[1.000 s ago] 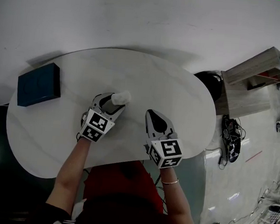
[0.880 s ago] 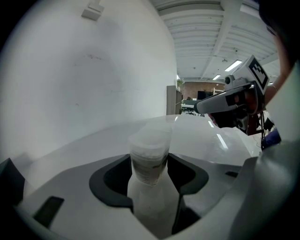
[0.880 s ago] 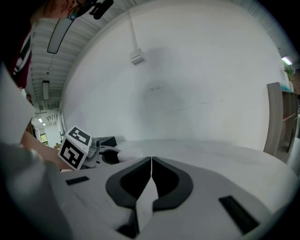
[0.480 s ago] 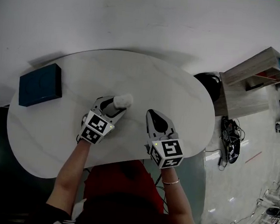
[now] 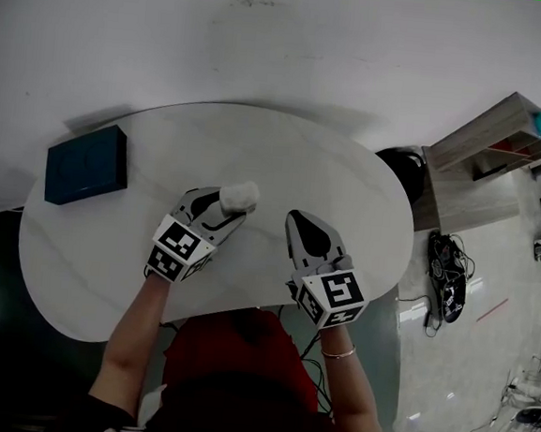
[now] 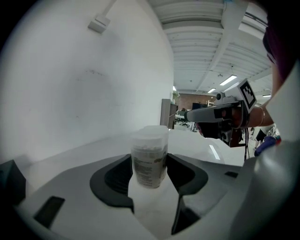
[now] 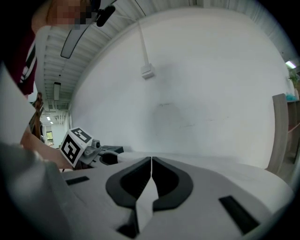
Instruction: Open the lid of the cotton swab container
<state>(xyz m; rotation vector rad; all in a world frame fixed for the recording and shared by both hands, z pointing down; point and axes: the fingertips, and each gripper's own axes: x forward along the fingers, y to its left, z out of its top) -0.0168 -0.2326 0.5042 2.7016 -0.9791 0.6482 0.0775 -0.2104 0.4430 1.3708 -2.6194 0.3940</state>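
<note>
The cotton swab container [image 5: 238, 195], a small clear tub with a whitish lid on top, stands upright between my left gripper's [image 5: 226, 203] jaws, which are shut on its sides. In the left gripper view the container [image 6: 149, 159] shows swabs inside and a printed label, and its lid is closed. My right gripper [image 5: 298, 220] is a little to the right of it, apart from it, with its jaws pressed together on nothing. The right gripper view shows those jaws [image 7: 151, 160] meeting in a thin line. My right gripper [image 6: 219, 118] also appears in the left gripper view, beyond the container.
A dark blue box [image 5: 87, 163] lies at the far left of the oval white table [image 5: 295, 156]. A wooden shelf unit [image 5: 488, 149] and dark bags [image 5: 449, 273] stand on the floor to the right. A white wall lies beyond the table.
Both grippers have risen a little toward the head camera. The container has stayed in the left gripper's grip and the right jaws have stayed together.
</note>
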